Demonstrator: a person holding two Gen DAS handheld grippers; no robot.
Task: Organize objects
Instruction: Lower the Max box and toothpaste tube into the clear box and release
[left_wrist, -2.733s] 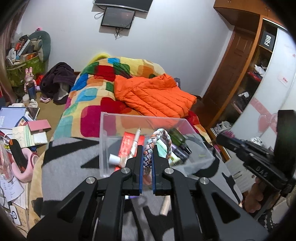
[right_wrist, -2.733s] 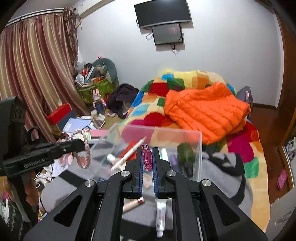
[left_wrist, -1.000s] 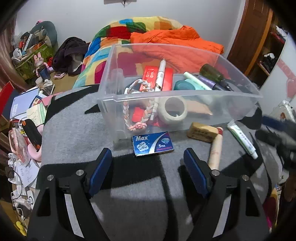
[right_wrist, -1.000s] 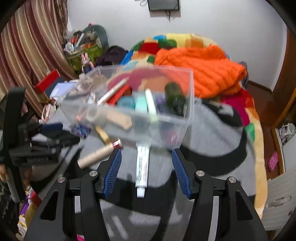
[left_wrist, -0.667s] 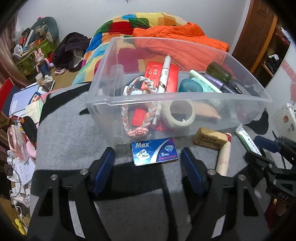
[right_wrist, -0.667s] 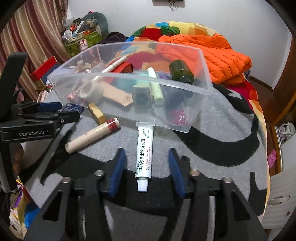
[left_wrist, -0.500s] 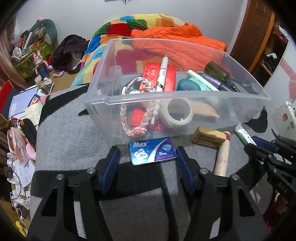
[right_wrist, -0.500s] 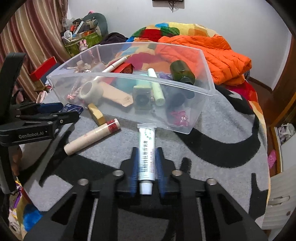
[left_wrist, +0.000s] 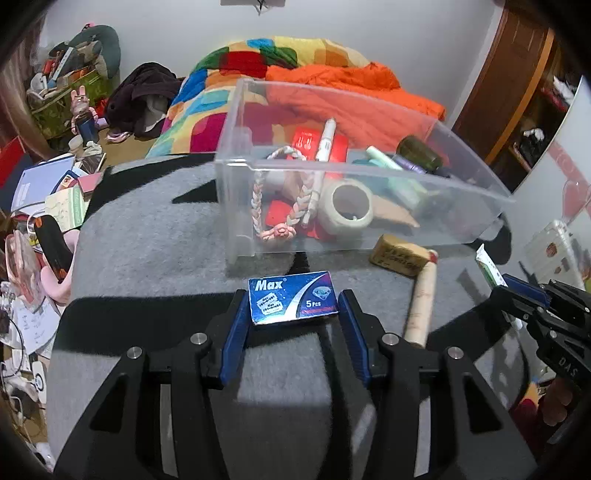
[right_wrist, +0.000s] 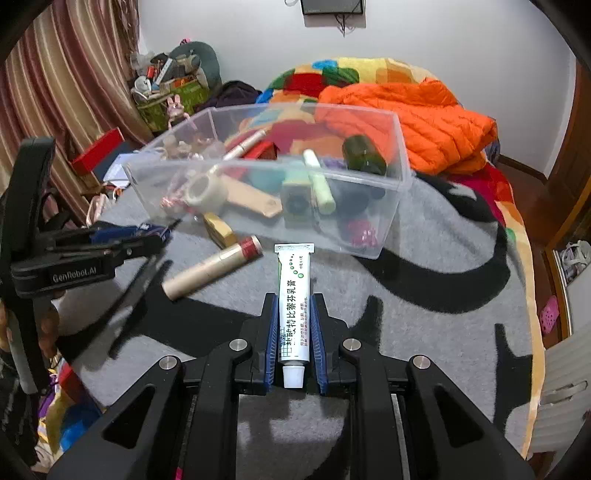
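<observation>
A clear plastic bin (left_wrist: 369, 173) (right_wrist: 388, 206) stands on the grey blanket and holds several small items: a braided band, tape roll, pen, tubes, dark bottle. My left gripper (left_wrist: 292, 301) is closed around a blue "Max" razor-blade box (left_wrist: 291, 297) lying just before the bin; both pads touch its ends. My right gripper (right_wrist: 293, 321) is shut on a white ointment tube (right_wrist: 293, 291) lying on the blanket, cap toward me. A tan cylinder with a red end (right_wrist: 212, 267) (left_wrist: 421, 306) and a small tan block (left_wrist: 399, 254) (right_wrist: 219, 229) lie between the grippers.
The grey and black blanket (left_wrist: 147, 240) covers the bed, with an orange jacket (right_wrist: 417, 122) and a patchwork quilt behind the bin. Cluttered floor items lie off the left edge (left_wrist: 44, 206). A wooden wardrobe (left_wrist: 517, 99) stands at the right.
Both grippers dropped items into the bin, opened, and came down to the blanket. The left fingers closed in on the blue box; the right fingers closed on the white tube.
</observation>
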